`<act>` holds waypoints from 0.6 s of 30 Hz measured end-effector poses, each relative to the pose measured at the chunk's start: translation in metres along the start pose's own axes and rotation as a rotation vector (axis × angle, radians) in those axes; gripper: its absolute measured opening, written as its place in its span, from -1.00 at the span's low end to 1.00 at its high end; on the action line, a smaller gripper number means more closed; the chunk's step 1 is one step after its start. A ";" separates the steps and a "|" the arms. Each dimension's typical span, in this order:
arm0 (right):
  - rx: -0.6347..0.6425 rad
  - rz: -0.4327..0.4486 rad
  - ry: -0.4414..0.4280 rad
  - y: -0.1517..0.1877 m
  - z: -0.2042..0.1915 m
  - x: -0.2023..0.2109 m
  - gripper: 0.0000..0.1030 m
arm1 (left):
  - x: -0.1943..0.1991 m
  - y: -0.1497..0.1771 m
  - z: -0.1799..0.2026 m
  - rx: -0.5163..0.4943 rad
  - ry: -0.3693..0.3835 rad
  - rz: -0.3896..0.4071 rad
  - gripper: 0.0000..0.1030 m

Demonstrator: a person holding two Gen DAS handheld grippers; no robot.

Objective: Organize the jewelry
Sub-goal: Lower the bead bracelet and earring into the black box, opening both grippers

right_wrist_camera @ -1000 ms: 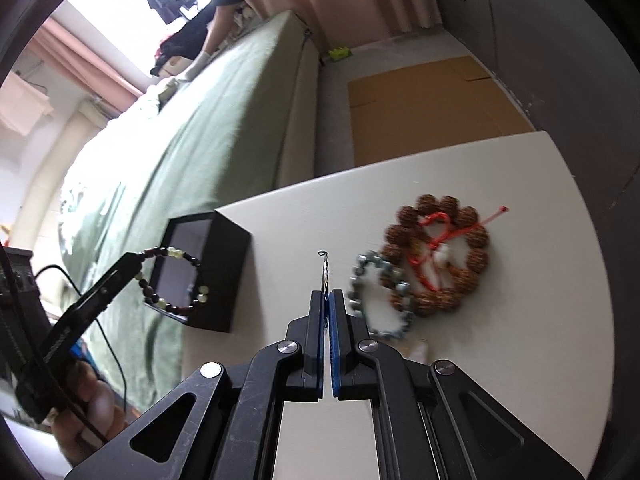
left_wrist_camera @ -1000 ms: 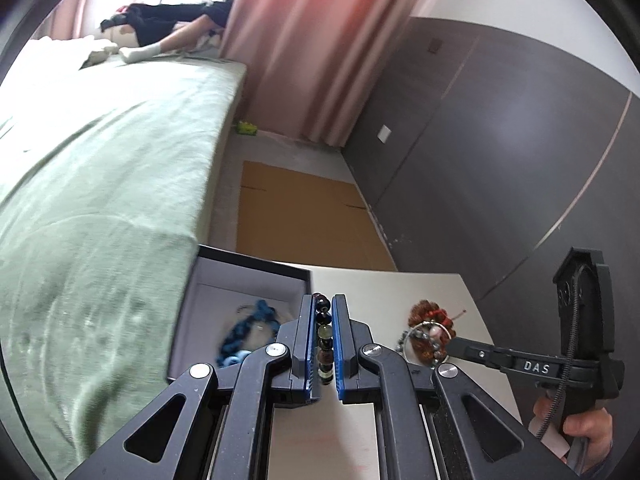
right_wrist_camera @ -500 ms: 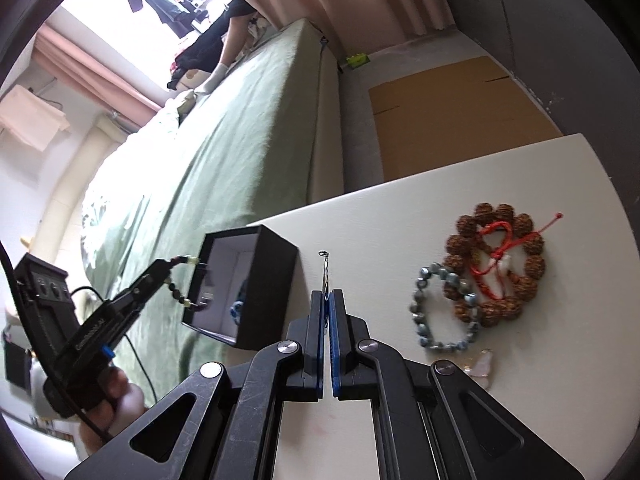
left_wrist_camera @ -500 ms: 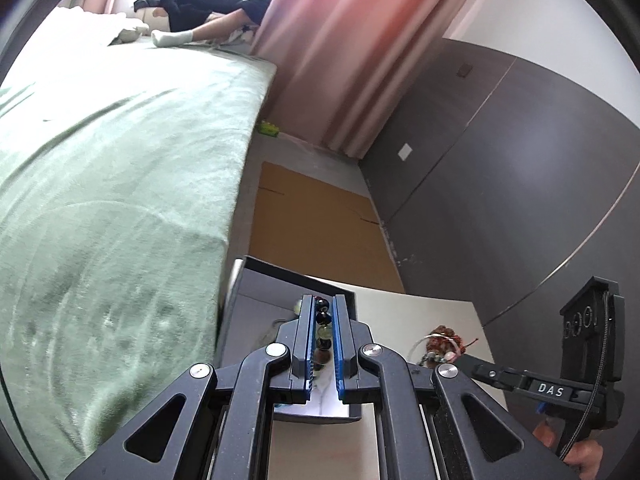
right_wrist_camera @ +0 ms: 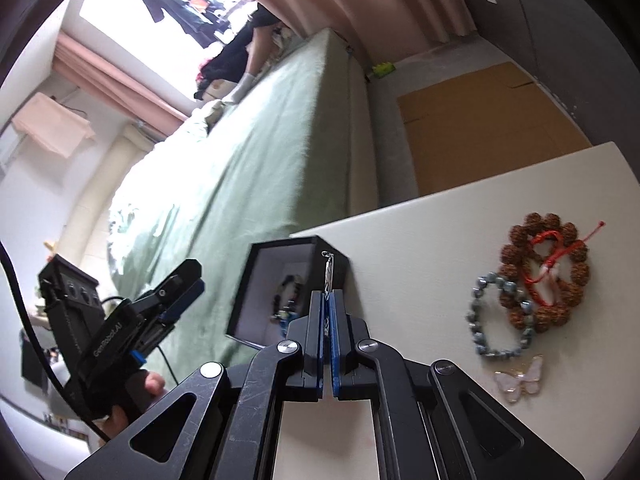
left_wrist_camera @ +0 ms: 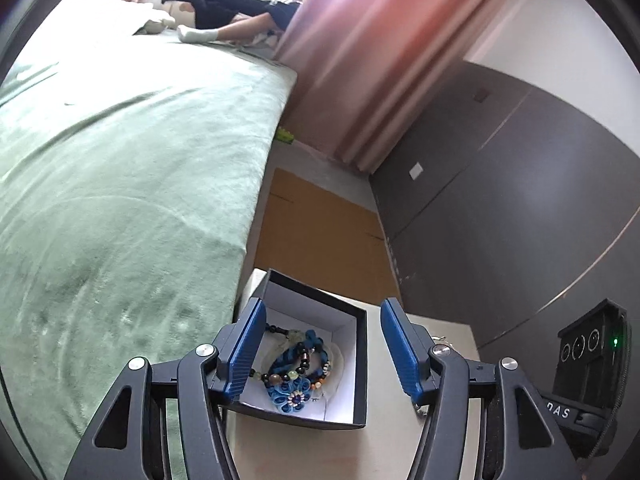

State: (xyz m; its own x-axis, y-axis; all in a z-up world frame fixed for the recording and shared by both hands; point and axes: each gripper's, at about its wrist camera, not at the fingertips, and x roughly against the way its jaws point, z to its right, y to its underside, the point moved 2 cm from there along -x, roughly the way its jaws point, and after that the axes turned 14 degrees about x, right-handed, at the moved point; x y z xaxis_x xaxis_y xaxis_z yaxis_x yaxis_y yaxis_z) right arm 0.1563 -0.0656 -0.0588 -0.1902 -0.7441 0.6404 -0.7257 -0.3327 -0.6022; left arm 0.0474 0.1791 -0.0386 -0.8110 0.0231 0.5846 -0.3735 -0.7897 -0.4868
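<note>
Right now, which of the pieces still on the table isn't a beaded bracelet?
The pale butterfly piece: flat, winged, gold-edged. The grey-blue bracelet and brown bead bracelet with red cord beside it are bead loops.

Each camera sits on its gripper and looks forward and down along the fingers. The left view hangs close above the open box at the table's edge, facing the bed and curtain. The right view stands further back over the table, facing the same bed. Both share the box, the bed, and the cardboard on the floor.
</note>
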 end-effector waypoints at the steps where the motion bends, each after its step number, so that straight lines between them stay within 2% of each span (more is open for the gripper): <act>1: 0.005 0.009 -0.017 -0.001 -0.004 -0.001 -0.93 | 0.001 -0.001 -0.001 0.007 0.002 0.000 0.18; 10: 0.036 0.047 -0.153 -0.012 -0.040 -0.032 -0.91 | 0.010 -0.011 -0.012 0.045 -0.001 0.028 0.18; 11: 0.042 0.032 -0.156 -0.014 -0.042 -0.038 -0.72 | 0.009 -0.012 -0.013 0.049 -0.002 0.027 0.18; 12: 0.039 -0.002 -0.149 -0.015 -0.042 -0.043 -0.29 | 0.009 -0.012 -0.015 0.053 -0.003 0.025 0.18; 14: 0.023 -0.008 -0.109 -0.014 -0.036 -0.041 0.22 | 0.009 -0.011 -0.015 0.061 0.000 0.016 0.18; 15: 0.024 0.015 -0.080 -0.014 -0.033 -0.036 0.39 | 0.009 -0.011 -0.013 0.059 0.005 0.011 0.18; 18: 0.019 0.037 -0.006 -0.011 -0.022 -0.021 0.45 | 0.008 -0.006 -0.006 0.042 0.004 0.008 0.23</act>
State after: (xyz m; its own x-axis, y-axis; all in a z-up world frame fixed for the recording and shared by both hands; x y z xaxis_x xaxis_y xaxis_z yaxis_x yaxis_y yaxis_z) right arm 0.1540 -0.0335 -0.0556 -0.2130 -0.7595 0.6146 -0.7056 -0.3155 -0.6345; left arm 0.0411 0.1878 -0.0347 -0.8156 0.0190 0.5783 -0.3478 -0.8149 -0.4637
